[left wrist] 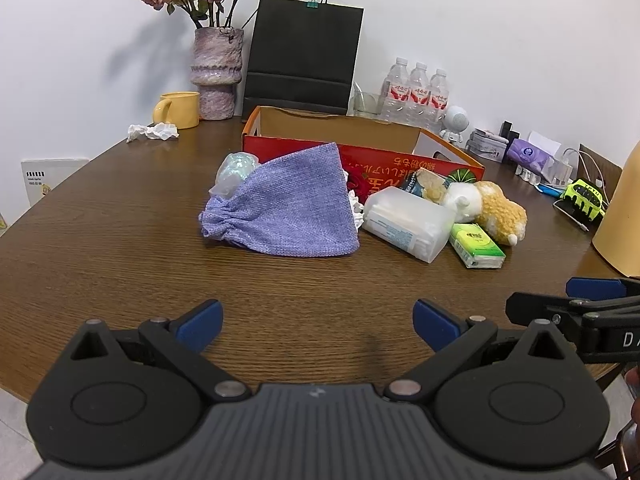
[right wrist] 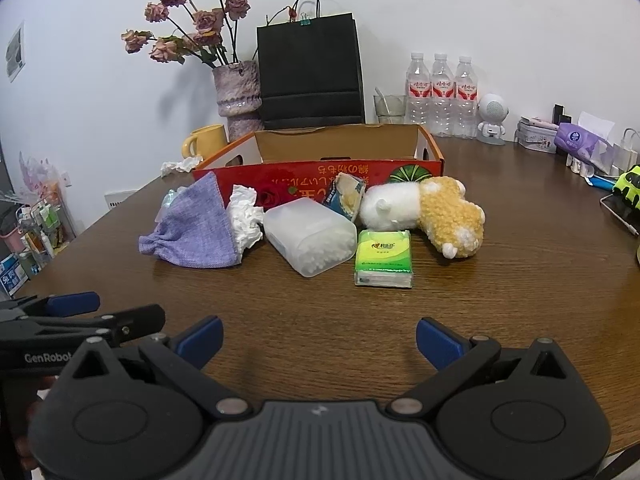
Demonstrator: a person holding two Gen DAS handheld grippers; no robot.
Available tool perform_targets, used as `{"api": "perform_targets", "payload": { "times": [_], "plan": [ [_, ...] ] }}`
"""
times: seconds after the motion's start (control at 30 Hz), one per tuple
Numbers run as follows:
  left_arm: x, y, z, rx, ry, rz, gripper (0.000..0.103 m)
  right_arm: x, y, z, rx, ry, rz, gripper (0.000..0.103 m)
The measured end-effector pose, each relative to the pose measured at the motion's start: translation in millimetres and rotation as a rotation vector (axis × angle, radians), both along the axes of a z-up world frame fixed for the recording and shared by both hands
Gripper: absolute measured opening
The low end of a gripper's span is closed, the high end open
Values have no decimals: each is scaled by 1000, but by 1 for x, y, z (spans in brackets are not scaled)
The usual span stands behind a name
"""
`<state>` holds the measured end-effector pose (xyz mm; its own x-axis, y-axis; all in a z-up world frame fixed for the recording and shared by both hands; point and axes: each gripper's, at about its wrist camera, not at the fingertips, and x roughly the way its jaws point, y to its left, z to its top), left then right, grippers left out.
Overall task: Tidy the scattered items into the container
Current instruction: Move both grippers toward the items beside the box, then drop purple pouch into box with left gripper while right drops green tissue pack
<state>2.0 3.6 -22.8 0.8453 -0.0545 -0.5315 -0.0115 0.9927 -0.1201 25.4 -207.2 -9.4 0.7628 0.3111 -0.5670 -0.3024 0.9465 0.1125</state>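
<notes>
Brown wood-grain counter carries the clutter in a row just near the red box: purple pouch at left, clear tub, green tissue pack and plush toy at right. Left gripper and right gripper hover nearer, fingers spread wide, gripping nothing.
</notes>
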Motion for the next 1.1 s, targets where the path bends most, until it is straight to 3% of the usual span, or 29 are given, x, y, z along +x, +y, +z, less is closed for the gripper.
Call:
{"api": "perform_targets", "payload": {
  "times": [0.53,0.7,0.93,1.1],
  "plan": [
    [9,7,3,9,-1,7,103,12,2,-6,-16,12,-1,103],
    [37,23,11,3,-5,41,103,35,-1,-6,-45,-17,-45,103],
    [93,43,5,82,50,121,103,85,-4,-16,-70,10,-98,103],
    [119,58,-1,46,59,131,103,110,0,-24,-93,21,-105,101]
  ]
}}
